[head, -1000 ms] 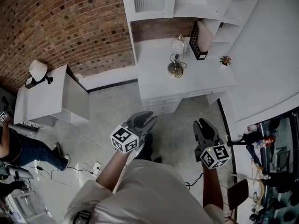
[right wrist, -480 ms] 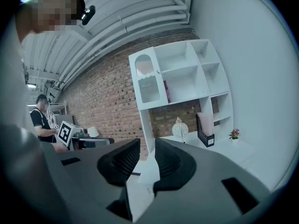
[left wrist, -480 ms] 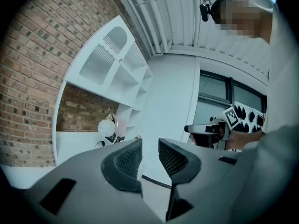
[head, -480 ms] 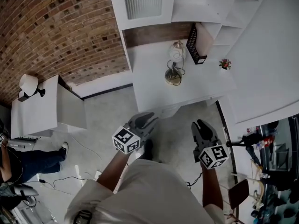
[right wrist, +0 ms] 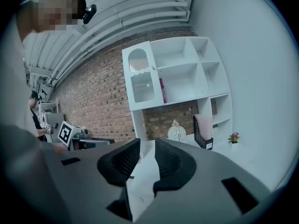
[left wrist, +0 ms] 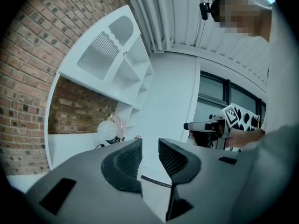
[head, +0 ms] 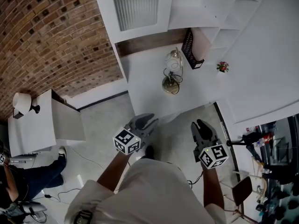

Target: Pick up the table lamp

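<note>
The table lamp (head: pixel 171 72), a clear globe on a round metal base with a coiled cord, stands on the white desk (head: pixel 142 80) ahead of me. It also shows small and far off past the jaws in the left gripper view (left wrist: pixel 110 129) and the right gripper view (right wrist: pixel 176 131). My left gripper (head: pixel 145 121) and right gripper (head: pixel 201 125) hang side by side over the floor, short of the desk. Each points toward the desk, and each is open with a narrow gap and nothing between its pads.
A black file holder (head: pixel 190 48) and a small potted plant (head: pixel 222 67) sit on the desk near the lamp, under a white shelf unit (head: pixel 135 6). At the left a white cabinet (head: pixel 35 127) carries another lamp (head: pixel 22 102). A seated person (head: pixel 21 176) is at lower left.
The desk and lamp have drawn nearer and shifted left in the head view as I walk forward. Both grippers keep their place before me, jaws unchanged.
</note>
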